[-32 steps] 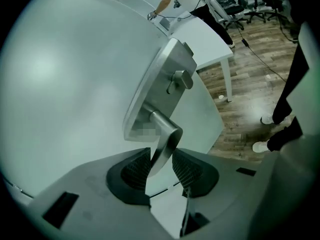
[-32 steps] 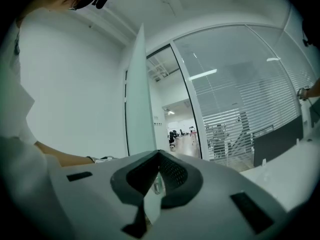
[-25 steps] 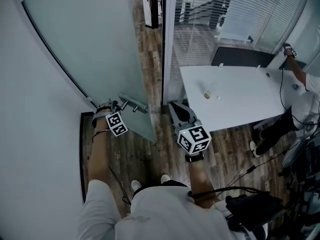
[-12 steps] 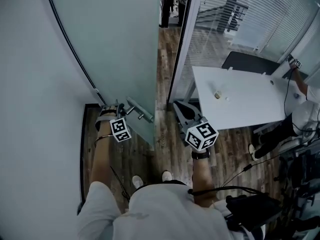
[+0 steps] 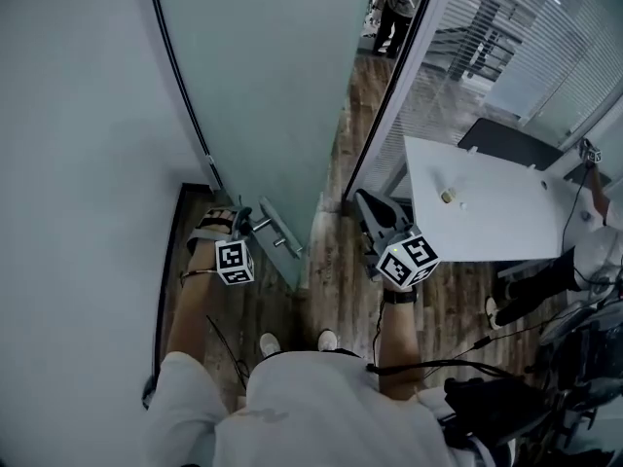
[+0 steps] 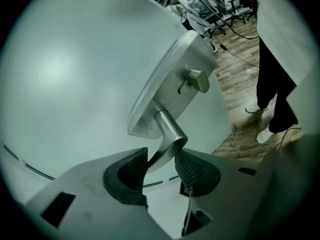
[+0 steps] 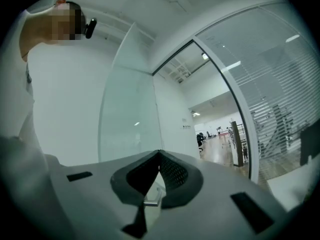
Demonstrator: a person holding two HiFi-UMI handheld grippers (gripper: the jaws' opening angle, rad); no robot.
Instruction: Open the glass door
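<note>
Door [image 5: 273, 86] swung wider; left hand-held gripper [image 6: 161, 156] just spreading apart around handle [image 6: 168, 133], right hand-held gripper [image 7: 159, 156] together.

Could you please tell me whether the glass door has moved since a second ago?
Yes: the glass door has swung further open, away from the door frame.

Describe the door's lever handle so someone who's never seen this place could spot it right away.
Find the tall frosted glass door swung open beside the white wall. Near its free edge sits a brushed metal plate, and the lever handle is the long bar that juts from it and bends sideways. The plate's other fitting, a thumb-turn knob, is short and stubby.
</note>
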